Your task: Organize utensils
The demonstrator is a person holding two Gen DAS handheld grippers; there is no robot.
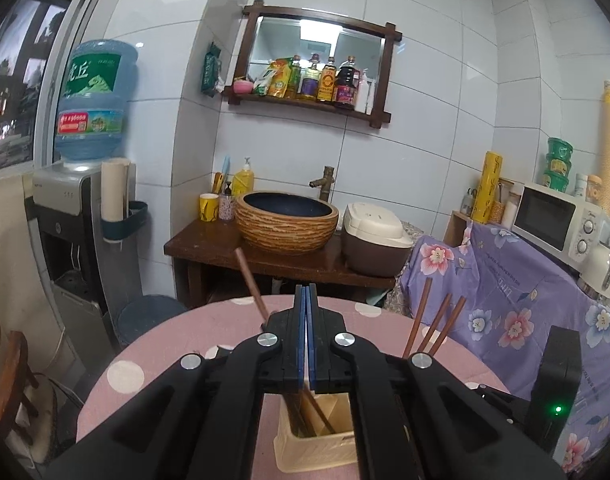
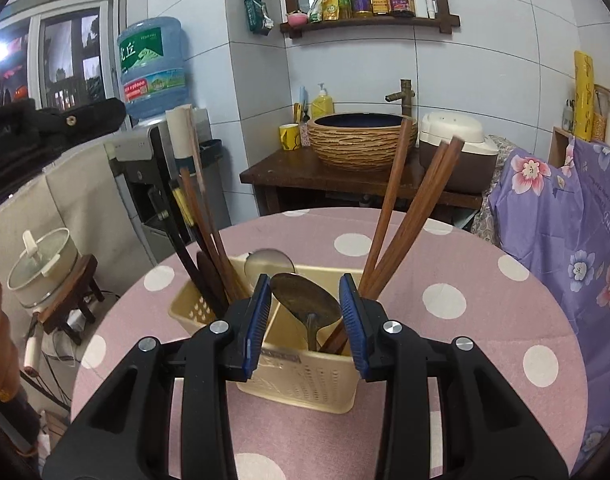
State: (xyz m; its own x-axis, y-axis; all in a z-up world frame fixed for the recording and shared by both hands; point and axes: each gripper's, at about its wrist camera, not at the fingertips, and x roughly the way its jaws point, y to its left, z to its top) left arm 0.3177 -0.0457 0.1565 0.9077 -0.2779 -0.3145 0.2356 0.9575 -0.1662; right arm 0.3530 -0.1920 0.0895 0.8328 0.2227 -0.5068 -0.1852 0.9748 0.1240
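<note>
A cream slotted utensil holder [image 2: 301,380] stands on the pink dotted table [image 2: 445,360]. Several brown chopsticks [image 2: 405,216] lean out of its right compartment, and darker chopsticks [image 2: 201,236] lean out at the left. My right gripper [image 2: 305,286] hangs just over the holder. A dull metal spoon [image 2: 305,300] stands bowl-up between its blue pads, its edges meeting both, handle down in the holder. A second silvery spoon [image 2: 267,264] sits behind. My left gripper [image 1: 306,296] is shut with nothing between its pads, above the holder [image 1: 317,444]. One chopstick [image 1: 249,276] rises beside its left finger.
Beyond the table are a wooden stand with a woven basin [image 1: 287,220] and a rice cooker [image 1: 375,236]. A water dispenser [image 1: 77,216] is at the left, and a flowered purple cloth [image 1: 517,296] with a microwave [image 1: 553,220] at the right. A dark sleeve [image 2: 37,140] shows upper left.
</note>
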